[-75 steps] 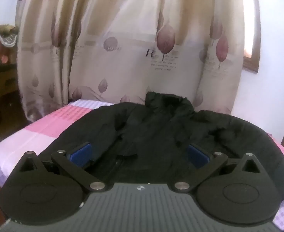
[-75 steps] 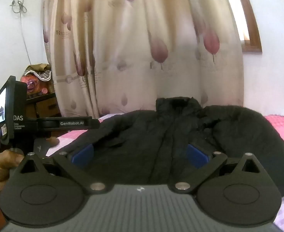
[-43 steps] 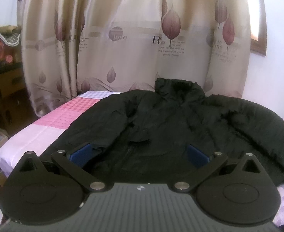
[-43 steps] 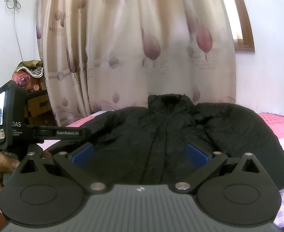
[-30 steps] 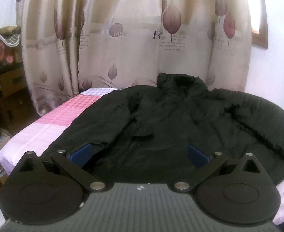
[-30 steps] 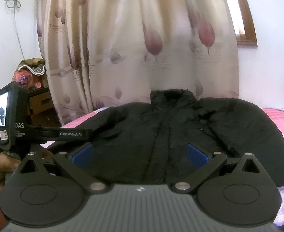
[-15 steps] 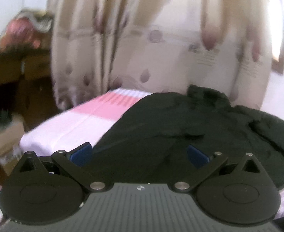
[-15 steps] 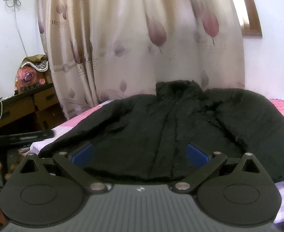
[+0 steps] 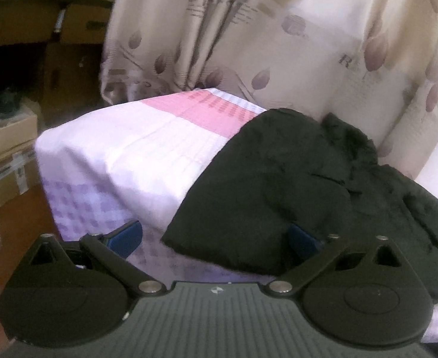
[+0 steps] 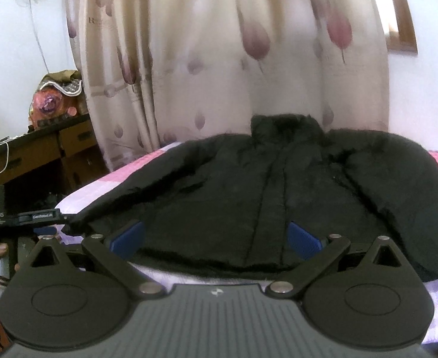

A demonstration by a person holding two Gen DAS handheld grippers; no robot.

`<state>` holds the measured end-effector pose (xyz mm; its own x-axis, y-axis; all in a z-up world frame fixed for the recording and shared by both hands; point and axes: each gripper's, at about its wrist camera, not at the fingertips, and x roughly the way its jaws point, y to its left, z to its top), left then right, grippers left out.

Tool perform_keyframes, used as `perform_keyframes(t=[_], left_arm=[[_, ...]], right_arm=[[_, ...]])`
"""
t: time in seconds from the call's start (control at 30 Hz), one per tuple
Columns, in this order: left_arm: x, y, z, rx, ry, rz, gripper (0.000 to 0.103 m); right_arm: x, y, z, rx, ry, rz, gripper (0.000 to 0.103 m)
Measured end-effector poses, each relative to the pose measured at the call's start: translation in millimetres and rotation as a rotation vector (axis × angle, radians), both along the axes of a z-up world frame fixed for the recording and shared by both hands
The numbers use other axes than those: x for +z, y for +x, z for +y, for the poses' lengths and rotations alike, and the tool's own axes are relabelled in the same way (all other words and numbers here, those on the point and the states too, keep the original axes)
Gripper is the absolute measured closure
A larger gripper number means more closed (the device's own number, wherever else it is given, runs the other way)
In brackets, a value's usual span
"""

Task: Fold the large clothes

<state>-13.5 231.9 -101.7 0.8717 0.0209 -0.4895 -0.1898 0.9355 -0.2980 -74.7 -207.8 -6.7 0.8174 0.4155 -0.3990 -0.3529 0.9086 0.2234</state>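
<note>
A leaf-print curtain is hanging behind the bed, which is wearing a pink and lilac checked sheet. We are holding the left gripper spread wide and empty, its fingers hovering just before the jacket's sleeve end. We are keeping the right gripper just as wide, gripping nothing, facing the hem. The black jacket is lying flat across the bed, collar toward the curtain. Boxes are sitting on the floor beside the bed.
</note>
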Motion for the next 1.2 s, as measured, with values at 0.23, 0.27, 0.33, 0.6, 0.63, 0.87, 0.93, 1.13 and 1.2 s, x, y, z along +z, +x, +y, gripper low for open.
perform_keyframes(t=[0.23, 0.27, 0.33, 0.6, 0.63, 0.87, 0.93, 1.13, 1.2], left_arm=[[20.1, 6.9, 1.6, -0.009, 0.094, -0.029, 0.099], [26.9, 7.8, 5.5, 0.016, 0.103, -0.044, 0.099], [44.9, 10.6, 18.8, 0.08, 0.109, -0.08, 0.101], [135.0, 61.0, 71.7, 0.332, 0.25, -0.22, 0.103], [140.8, 70.4, 77.2, 0.351, 0.252, -0.214, 0.103], [135.1, 68.6, 70.2, 0.185, 0.109, -0.115, 0.06], [116.3, 47.0, 65.5, 0.148, 0.077, -0.09, 0.015], [45.7, 9.4, 80.4, 0.13, -0.107, 0.062, 0.005], [24.7, 10.1, 89.1, 0.126, -0.187, 0.098, 0.007]], right_arm=[[-2.1, 1.5, 4.6, 0.004, -0.008, 0.013, 0.0], [-2.1, 1.5, 4.6, 0.004, -0.01, 0.013, 0.0], [-3.1, 1.7, 5.0, 0.004, -0.014, 0.014, 0.0], [-3.7, 5.7, 7.2, 0.018, -0.016, 0.023, 0.0], [-4.0, 6.0, 7.5, 0.02, -0.015, 0.024, 0.0], [-4.4, 7.2, 2.1, 0.0, -0.005, 0.026, 0.0], [-5.7, 8.3, -0.4, -0.008, 0.006, 0.033, 0.0], [-11.4, 11.6, 0.2, 0.008, 0.032, 0.068, 0.0], [-11.4, 11.9, 2.9, 0.016, 0.031, 0.072, 0.0]])
